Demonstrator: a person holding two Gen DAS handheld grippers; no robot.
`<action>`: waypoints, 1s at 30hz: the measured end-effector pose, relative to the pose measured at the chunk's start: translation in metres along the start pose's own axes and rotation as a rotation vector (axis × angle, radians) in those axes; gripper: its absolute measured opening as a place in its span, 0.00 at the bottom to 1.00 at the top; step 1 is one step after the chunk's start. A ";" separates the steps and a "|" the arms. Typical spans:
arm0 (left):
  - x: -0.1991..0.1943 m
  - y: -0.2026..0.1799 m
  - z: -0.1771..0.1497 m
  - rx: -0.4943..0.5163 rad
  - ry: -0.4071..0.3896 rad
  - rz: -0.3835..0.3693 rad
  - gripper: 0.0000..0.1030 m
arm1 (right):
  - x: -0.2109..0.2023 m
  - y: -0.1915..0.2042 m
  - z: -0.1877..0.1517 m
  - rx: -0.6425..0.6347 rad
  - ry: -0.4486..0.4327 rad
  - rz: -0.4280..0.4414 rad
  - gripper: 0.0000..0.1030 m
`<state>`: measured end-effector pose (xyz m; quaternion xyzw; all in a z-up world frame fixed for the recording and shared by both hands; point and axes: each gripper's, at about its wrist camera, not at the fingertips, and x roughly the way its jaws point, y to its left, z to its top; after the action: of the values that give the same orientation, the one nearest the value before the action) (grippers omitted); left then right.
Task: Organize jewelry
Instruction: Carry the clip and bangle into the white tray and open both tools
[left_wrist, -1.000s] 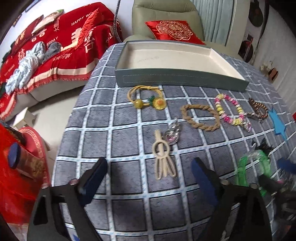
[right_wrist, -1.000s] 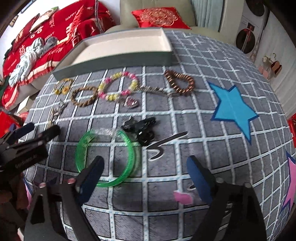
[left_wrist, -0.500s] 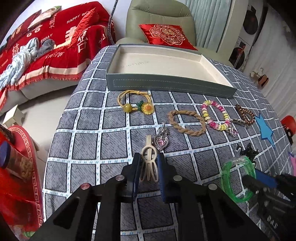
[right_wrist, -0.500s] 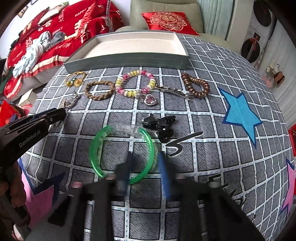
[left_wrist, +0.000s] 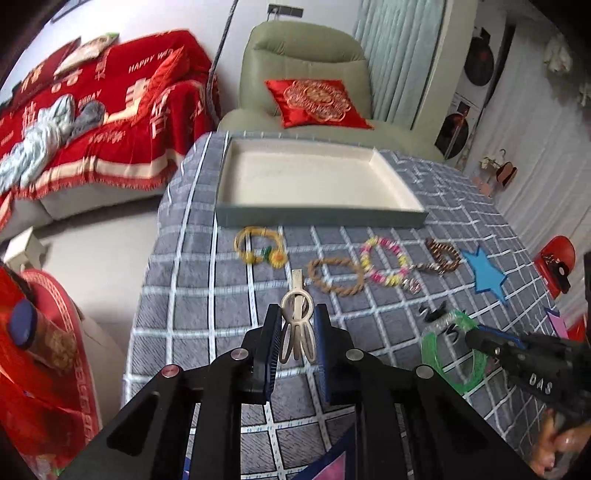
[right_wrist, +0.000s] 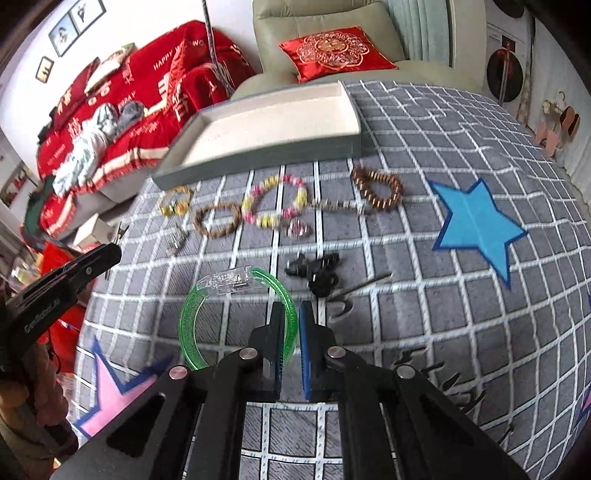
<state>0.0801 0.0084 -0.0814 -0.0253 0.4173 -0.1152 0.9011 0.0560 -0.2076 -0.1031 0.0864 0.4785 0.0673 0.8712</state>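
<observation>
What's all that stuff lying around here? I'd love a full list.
tray: one, grey-green with cream inside, empty, far end of table
hair tie: one, yellow with sunflower, before tray
braided bracelet: one, tan, beside hair tie
bead bracelet: one, pink and yellow, mid row
brown bracelet: one, right end of row
black clip: one, near bangle
table: one, grey checked cover, blue star
cushion: one, red, on green armchair
hair clip: one, beige, in left gripper
bangle: one, green, in right gripper
</observation>
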 end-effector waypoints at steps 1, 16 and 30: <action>-0.006 -0.003 0.007 0.012 -0.008 0.003 0.34 | -0.005 -0.002 0.009 0.001 -0.013 0.012 0.08; -0.008 -0.021 0.150 0.081 -0.086 0.013 0.34 | -0.011 -0.017 0.160 -0.013 -0.056 0.060 0.08; 0.157 0.010 0.198 0.034 0.025 0.071 0.34 | 0.119 -0.011 0.245 -0.005 0.033 -0.049 0.08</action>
<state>0.3302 -0.0276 -0.0709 0.0061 0.4272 -0.0906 0.8996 0.3273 -0.2157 -0.0742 0.0713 0.4947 0.0486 0.8648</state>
